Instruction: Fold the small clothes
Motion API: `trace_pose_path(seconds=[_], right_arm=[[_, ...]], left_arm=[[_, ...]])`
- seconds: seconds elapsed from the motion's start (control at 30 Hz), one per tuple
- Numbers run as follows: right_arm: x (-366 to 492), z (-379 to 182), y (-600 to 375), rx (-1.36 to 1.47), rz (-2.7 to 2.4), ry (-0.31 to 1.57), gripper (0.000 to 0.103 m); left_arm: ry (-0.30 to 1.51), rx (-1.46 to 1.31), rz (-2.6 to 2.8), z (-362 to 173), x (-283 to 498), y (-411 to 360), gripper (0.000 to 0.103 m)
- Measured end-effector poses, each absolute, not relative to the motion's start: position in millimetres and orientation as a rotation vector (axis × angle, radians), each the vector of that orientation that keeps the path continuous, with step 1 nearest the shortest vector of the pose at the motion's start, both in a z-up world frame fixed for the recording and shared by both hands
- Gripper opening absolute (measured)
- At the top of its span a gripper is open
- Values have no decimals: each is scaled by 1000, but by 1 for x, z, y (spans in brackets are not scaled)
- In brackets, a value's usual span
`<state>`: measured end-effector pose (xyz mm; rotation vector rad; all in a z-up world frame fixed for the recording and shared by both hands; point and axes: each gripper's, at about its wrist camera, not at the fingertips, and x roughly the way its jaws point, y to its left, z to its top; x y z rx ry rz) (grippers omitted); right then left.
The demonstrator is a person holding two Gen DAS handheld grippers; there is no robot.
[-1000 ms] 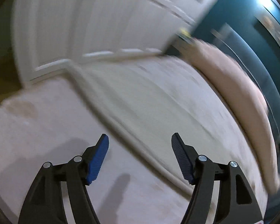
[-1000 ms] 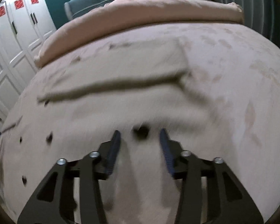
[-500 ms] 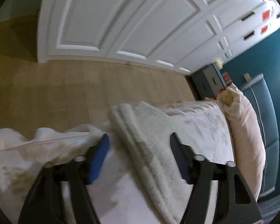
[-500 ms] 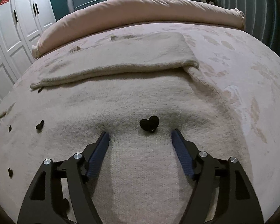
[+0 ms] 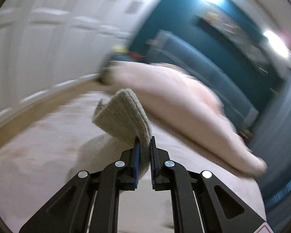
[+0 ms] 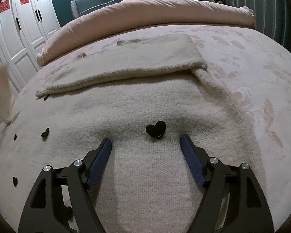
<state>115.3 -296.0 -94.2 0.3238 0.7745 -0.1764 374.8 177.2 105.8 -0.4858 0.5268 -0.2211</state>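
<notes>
The left claw (image 5: 144, 147) pinches a raised cuff of the sweater (image 6: 145, 104) at its 12 o'clock, while the right claw (image 6: 145, 145) hovers wide open over its body on the bed (image 6: 261, 62).

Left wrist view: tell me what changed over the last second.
The left hand-held gripper, open a second ago, has shut on the knit sleeve and lifted it off the bed. The right hand-held gripper stays open over the sweater, near the same black heart.
</notes>
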Motion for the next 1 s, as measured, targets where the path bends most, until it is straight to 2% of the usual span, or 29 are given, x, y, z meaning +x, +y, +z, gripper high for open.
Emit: trace_pose_path(seconds=[0.1,0.2,0.3,0.37,0.47,0.57,0.63,0.7,0.83,0.93,1.0], right_arm=[[114,-94,-298,343,-163,764,73],[111,-94,-302,371,-141,751,75],[110,-94,-305,395,-122,741,76],[108,-94,-307,412,-110,734,76],[107,-92,-310,439,-91,727,77],[106,-89,-313,470,-73,726,77],[108,-80,-315,493,-75,745,77],[113,-67,-319,492,-91,738,77],[152,-34,-329,501,-109,722,77],[200,-38,-339,560,-107,781,76],[228,-49,-340,552,-157,850,72]], left_arm=[[549,-439,-436,120,358,54,6],[613,-402,-535,99,340,-34,7],[769,-377,-570,34,320,-118,18],[853,-381,-528,-5,306,-139,20],[918,-458,-496,-44,291,-126,23],[910,-532,-425,-54,279,-68,29],[873,-534,-348,-47,274,-27,40],[843,-555,-263,-44,280,23,45],[870,-628,-139,-55,295,91,46],[914,-745,-128,-68,302,110,46],[944,-810,-135,-79,311,119,44]])
